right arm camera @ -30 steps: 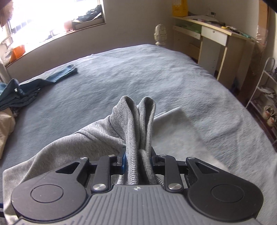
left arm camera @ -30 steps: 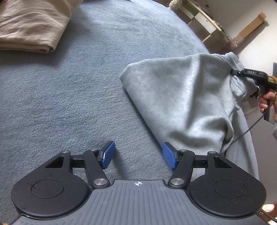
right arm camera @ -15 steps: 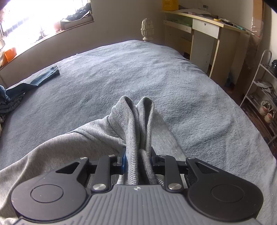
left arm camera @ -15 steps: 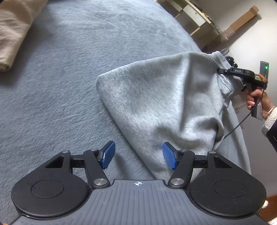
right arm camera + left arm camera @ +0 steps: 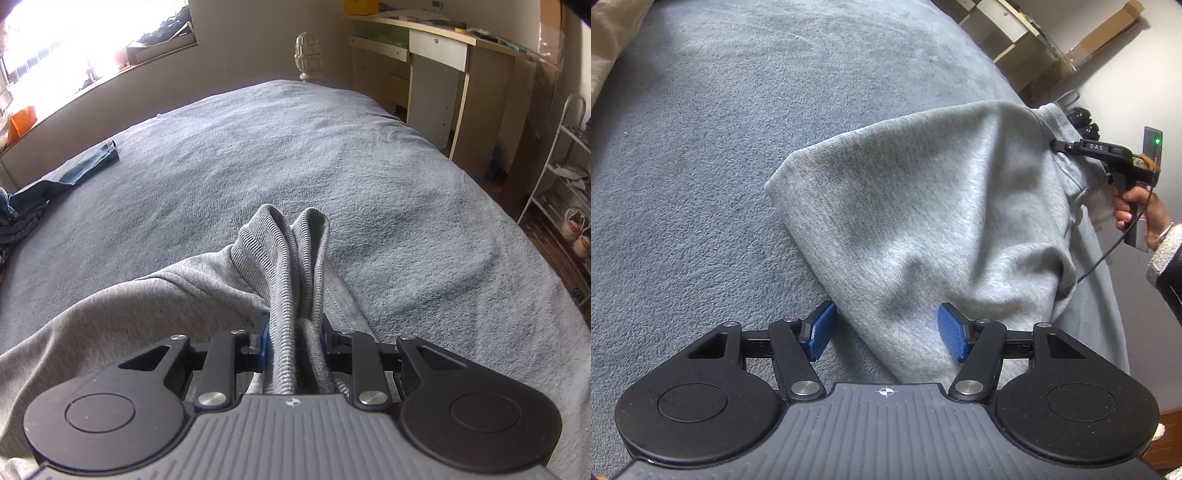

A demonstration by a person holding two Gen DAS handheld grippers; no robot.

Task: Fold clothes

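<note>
A grey sweatshirt point(image 5: 923, 229) lies partly lifted on a blue-grey bedspread point(image 5: 701, 166). The right gripper point(image 5: 293, 347) pinches 2 bunched ribbed edges point(image 5: 295, 266) of the sweatshirt between its blue pads, raising that end. The left gripper point(image 5: 886, 332) hovers over the garment's lower part, its 2 blue pads point(image 5: 822, 330) spread apart, gripping nothing. Blue jeans point(image 5: 74, 170) lie far off near the window.

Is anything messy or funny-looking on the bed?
Yes. The grey sweatshirt lies bunched and crooked, with its ribbed hem pinched in the right gripper. The jeans sprawl unfolded at the far edge of the blue blanket.
</note>
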